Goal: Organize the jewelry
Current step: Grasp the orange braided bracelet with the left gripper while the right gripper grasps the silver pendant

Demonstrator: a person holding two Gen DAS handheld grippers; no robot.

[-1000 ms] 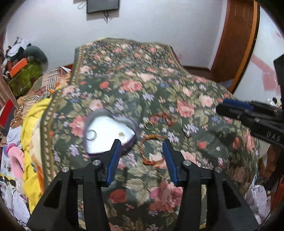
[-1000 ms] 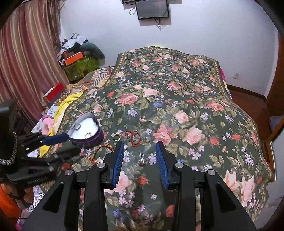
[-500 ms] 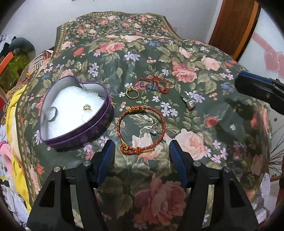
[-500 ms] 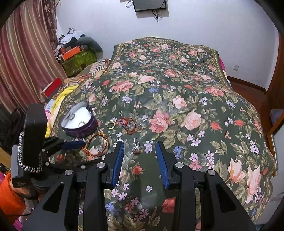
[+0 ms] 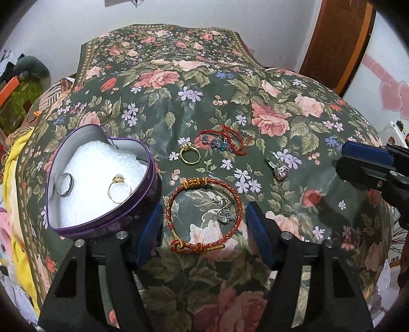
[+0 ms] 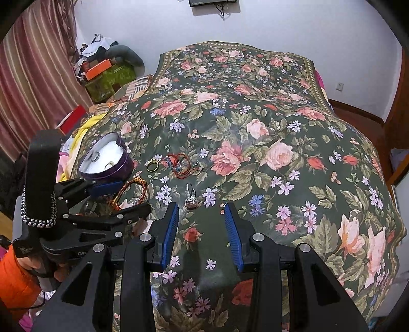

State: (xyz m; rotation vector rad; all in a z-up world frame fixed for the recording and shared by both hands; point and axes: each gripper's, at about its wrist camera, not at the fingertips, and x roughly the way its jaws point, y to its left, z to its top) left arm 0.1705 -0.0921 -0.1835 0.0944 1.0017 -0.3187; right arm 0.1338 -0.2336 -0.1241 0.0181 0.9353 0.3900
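floral bedspread (image 6: 255, 158), curtain (image 6: 33, 84) (striped), television (image 6: 212, 2)

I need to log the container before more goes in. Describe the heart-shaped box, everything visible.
The heart-shaped box sits upright and lidless on the floral bedspread, at the left gripper's left finger. Its outer wall looks purple with a floral print, the inner wall pale grey, the floor padded with white foam. Two rings lie on the foam: a silver band and a gold ring. Whether the finger touches the wall is unclear.
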